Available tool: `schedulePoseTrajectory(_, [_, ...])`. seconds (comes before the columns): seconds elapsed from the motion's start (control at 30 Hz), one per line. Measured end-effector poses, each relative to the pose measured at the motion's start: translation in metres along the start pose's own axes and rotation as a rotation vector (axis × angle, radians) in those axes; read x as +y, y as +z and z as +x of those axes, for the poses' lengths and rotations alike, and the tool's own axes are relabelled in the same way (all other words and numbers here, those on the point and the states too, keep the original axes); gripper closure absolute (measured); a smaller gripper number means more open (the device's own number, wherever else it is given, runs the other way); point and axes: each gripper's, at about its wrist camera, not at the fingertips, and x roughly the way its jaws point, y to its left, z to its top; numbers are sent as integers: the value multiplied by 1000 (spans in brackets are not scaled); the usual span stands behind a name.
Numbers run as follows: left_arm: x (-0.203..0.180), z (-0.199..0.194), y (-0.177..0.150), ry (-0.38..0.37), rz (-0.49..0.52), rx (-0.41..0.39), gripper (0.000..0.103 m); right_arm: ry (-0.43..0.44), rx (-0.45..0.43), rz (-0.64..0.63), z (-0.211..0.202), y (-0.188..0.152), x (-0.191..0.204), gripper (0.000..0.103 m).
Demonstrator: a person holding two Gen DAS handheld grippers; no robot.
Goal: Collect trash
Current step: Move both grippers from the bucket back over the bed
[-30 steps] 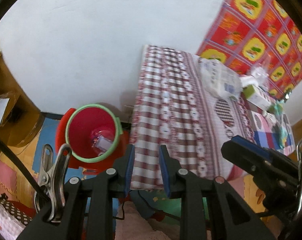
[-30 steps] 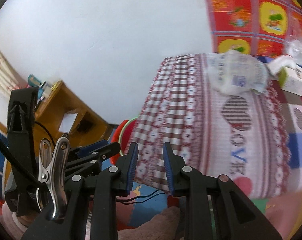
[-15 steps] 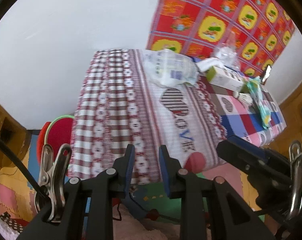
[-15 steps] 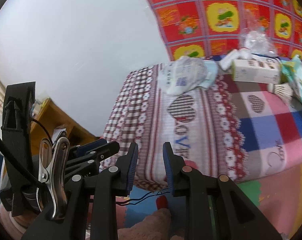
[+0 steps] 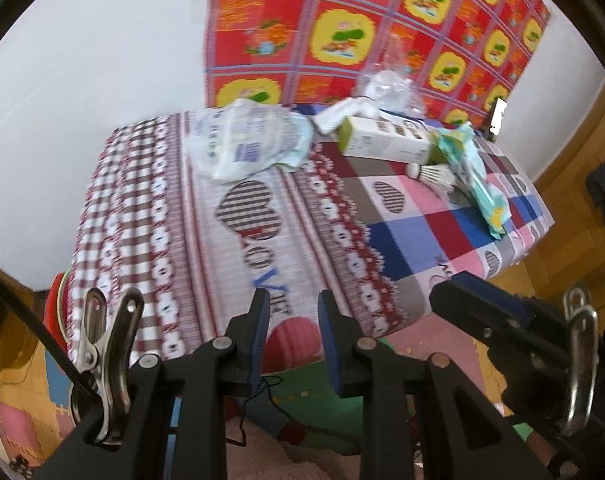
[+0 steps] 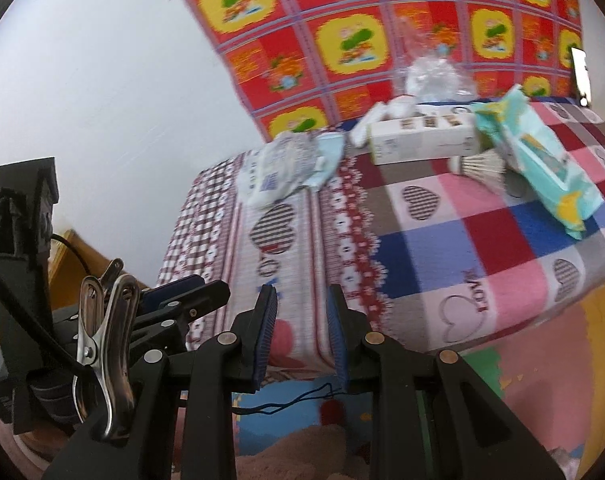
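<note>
Crinkled plastic wrapper (translucent) beside rectangular carton.

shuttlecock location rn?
In both wrist views the shuttlecock lies on the table's far right part, just in front of the white carton, touching the teal wipes pack.

Left wrist view: fisheye, mounted behind its own gripper, whose two black fingers fill the lower centre of the frame. Looks forward and down over the near edge of a table with patchwork cloth, from just off that edge. White wall upper left, red patterned hanging upper right.

Right wrist view: same mounting behind its gripper, same tilt, similar nearness.

Shared: tabletop, hanging, crumpled plastic pack, carton. Each view catches the other gripper at its edge: lower right in the left view, lower left in the right.
</note>
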Motion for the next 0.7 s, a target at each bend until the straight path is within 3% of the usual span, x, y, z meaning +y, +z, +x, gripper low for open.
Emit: schedulePoseTrajectory(0.7, [-97, 87, 78, -115, 141, 55, 78, -140, 24, 155, 23, 57, -122, 77])
